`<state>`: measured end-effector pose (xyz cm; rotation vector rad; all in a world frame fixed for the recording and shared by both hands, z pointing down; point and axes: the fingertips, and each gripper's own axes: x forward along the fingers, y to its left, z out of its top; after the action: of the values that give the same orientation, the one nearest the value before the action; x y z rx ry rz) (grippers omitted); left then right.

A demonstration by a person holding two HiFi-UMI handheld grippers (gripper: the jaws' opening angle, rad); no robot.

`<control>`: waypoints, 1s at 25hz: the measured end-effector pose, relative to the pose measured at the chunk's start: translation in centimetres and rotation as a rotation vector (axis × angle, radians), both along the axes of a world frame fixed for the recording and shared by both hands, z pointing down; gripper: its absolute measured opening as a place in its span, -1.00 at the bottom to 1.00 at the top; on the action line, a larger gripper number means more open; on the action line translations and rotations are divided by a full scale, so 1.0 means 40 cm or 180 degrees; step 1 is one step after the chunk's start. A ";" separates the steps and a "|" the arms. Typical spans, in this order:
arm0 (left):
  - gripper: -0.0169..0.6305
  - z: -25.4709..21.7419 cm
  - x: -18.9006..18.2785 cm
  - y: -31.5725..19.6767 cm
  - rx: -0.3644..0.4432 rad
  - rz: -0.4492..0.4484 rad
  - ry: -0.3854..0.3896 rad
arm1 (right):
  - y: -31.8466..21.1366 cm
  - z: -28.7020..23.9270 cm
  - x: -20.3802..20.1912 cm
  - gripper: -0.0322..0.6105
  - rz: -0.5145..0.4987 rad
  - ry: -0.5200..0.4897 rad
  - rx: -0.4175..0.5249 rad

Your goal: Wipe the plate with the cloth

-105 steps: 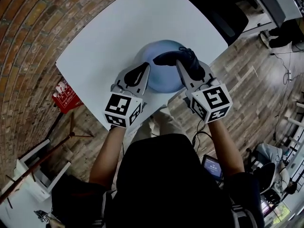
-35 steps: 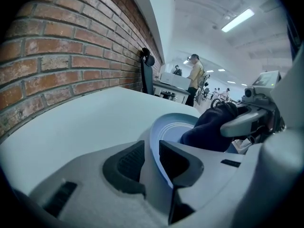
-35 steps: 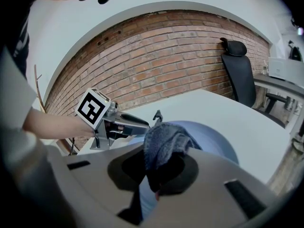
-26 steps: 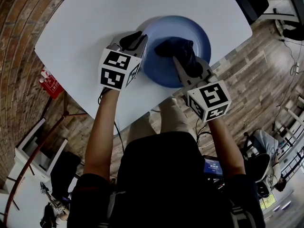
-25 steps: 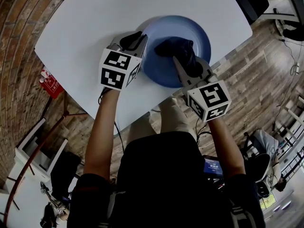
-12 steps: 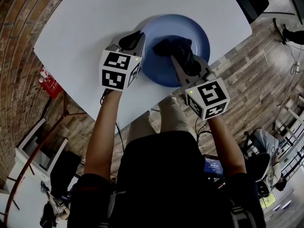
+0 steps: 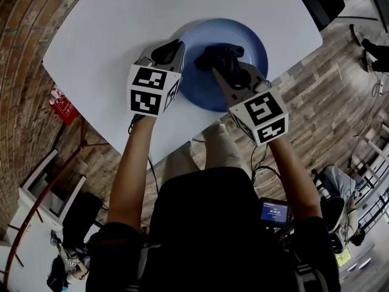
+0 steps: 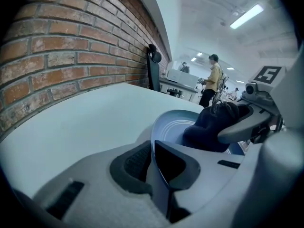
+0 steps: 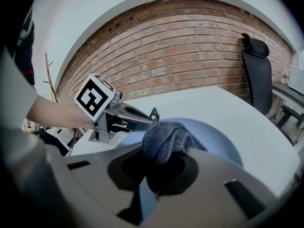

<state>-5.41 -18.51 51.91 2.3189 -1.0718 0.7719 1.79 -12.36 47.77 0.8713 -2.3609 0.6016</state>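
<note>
— So, where is our plate [image 7: 250, 38]?

— It sits on the white table [image 7: 115, 29], near the edge close to us. It is blue and round.

— What is our left gripper [image 7: 174, 48] doing?

— Its jaws are pinched on the plate's left rim. The rim runs right between them, with one jaw outside the plate and one inside.

— And our right gripper [image 7: 230, 73]?

— Its jaws are squeezed tight on the cloth [image 7: 219, 55]. The cloth is dark and all bunched up. It sticks out past the jaws and touches the plate near the middle.

— Are our two grippers close?

— Yes, they are near each other but apart. The left one is at the rim and the right one is over the plate.

— What else do we see?

— We see a brick wall [image 8: 71, 46] beside the table and a black chair [image 9: 256, 70] at the far side. A person [image 8: 212, 82] in a yellow top stands far off in the room.
</note>
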 end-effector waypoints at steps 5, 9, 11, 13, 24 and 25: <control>-0.83 0.000 -0.004 -0.001 -0.0011 0.0009 -0.0013 | -0.013 0.003 -0.029 -0.77 -0.0088 0.0007 -0.0012; -0.83 0.000 -0.005 0.001 -0.0003 0.0000 -0.0015 | -0.018 0.019 -0.057 -0.77 -0.0241 0.0087 -0.0022; -0.83 0.001 -0.003 0.001 0.0007 -0.0001 -0.0012 | -0.020 0.028 -0.071 -0.77 -0.0337 0.0147 -0.0017; -0.83 0.000 -0.001 0.000 0.0016 -0.0007 -0.0011 | -0.024 0.038 -0.083 -0.77 -0.0433 0.0219 0.0004; -0.83 -0.002 0.002 0.001 0.0028 -0.0020 -0.0028 | -0.031 0.068 -0.115 -0.77 -0.0676 0.0388 0.0017; -0.83 -0.002 0.002 0.001 0.0030 -0.0021 -0.0028 | -0.032 0.070 -0.117 -0.77 -0.0681 0.0390 0.0014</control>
<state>-5.35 -18.46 51.85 2.3207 -1.0884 0.7769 -2.90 -13.66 50.58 0.6274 -2.3056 0.4435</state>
